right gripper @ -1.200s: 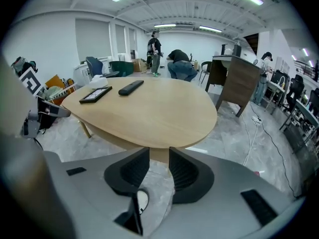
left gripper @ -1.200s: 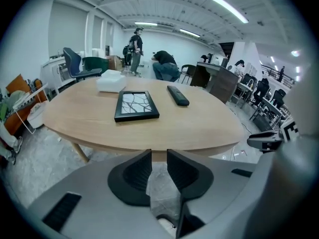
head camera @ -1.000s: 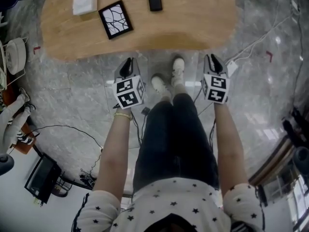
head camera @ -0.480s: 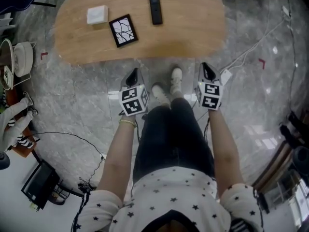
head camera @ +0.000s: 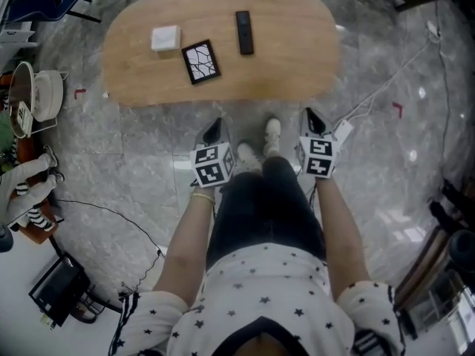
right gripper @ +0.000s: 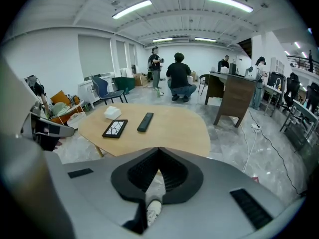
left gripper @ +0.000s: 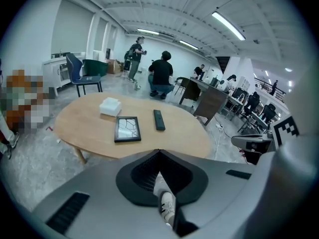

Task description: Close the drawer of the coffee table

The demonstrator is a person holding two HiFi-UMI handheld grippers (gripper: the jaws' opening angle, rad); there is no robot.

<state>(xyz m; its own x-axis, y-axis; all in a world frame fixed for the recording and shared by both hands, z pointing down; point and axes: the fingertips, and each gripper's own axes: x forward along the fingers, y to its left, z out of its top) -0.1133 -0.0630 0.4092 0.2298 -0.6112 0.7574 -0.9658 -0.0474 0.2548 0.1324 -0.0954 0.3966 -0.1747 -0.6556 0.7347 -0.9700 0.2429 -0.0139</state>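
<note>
Since no drawer front juts past the near edge of the desk (head camera: 297, 58), the drawer looks pushed home beneath the top. Its face is hidden in every view, though, so whether it sits flush cannot be told.

That is the main risk. A drawer left slightly proud would go unnoticed from up here, and checking it would mean stooping back down. A hard shove at that point could jolt the desk and shift the remote (head camera: 244, 32), the picture frame (head camera: 201, 61) or the white box (head camera: 165, 38) lying on top. Clenched jaws would also give a narrow, slippery point of contact against a drawer front.

The left gripper (head camera: 214, 130) is clenched on nothing, and only a shoe (head camera: 246, 153) shows through its notch. The right gripper (head camera: 310, 117) has just been closing its jaws, which now meet with nothing between them.

Both forearms reach forward and down either side of the legs. The grippers point steeply at the floor between the feet and the desk, well apart from it, with their marker cubes facing up.

A white cable (head camera: 375, 91) trails across the floor just right of the right gripper and could snag a foot on a step back.
</note>
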